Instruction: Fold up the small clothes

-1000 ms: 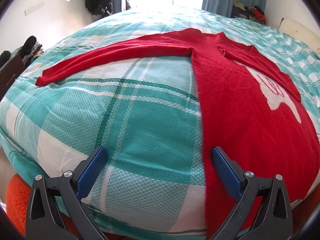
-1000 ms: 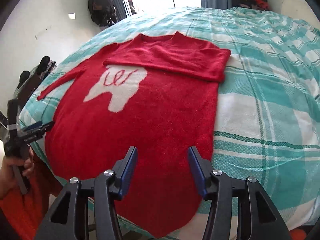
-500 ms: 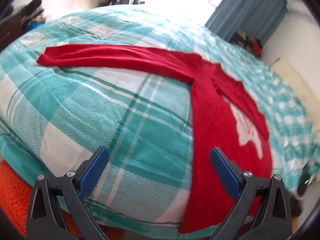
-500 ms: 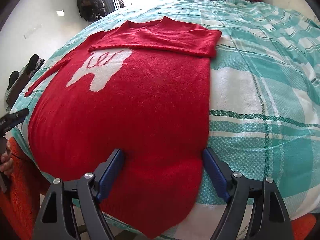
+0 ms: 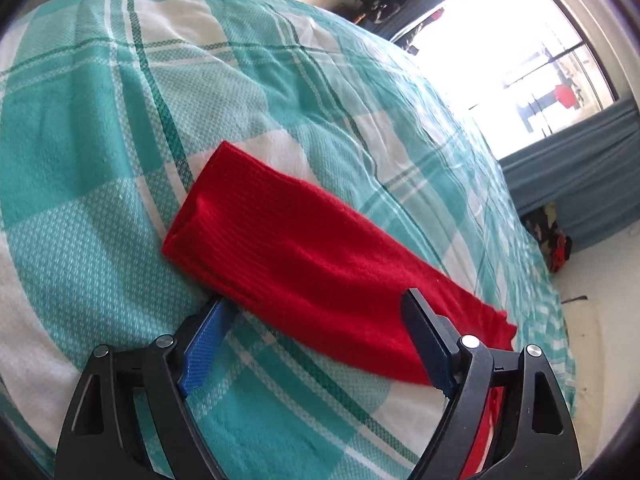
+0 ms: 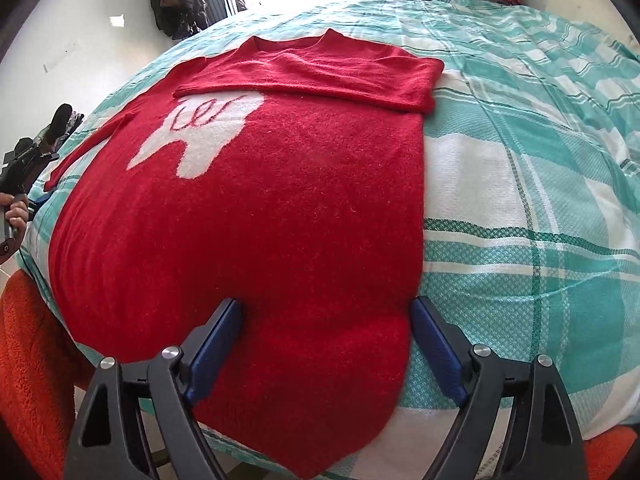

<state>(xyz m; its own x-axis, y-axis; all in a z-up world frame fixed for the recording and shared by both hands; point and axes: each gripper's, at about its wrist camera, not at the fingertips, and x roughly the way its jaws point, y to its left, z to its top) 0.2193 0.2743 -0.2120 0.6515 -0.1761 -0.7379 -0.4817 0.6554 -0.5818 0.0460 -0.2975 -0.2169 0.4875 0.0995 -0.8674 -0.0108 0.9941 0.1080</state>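
A red sweater (image 6: 260, 208) with a white tooth motif lies flat on the teal plaid bed cover (image 6: 520, 208). Its right sleeve (image 6: 320, 76) is folded across the chest. Its left sleeve (image 5: 304, 256) stretches out over the cover, cuff end toward the upper left. My left gripper (image 5: 316, 344) is open, its jaws straddling this sleeve near the cuff, just above the cloth. My right gripper (image 6: 326, 344) is open over the sweater's bottom hem near its right corner, holding nothing. The left gripper also shows at the far left of the right wrist view (image 6: 24, 160).
The bed cover (image 5: 100, 100) fills both views. An orange fuzzy rug (image 6: 32, 360) lies below the bed's near edge. A bright window (image 5: 520, 40) with a blue curtain (image 5: 580, 168) and piles of dark clothes (image 6: 180, 4) stand beyond the bed.
My left gripper has swung left and closed in on the outstretched sleeve, now straddling it near the cuff. My right gripper has moved closer over the hem and its jaws have widened.
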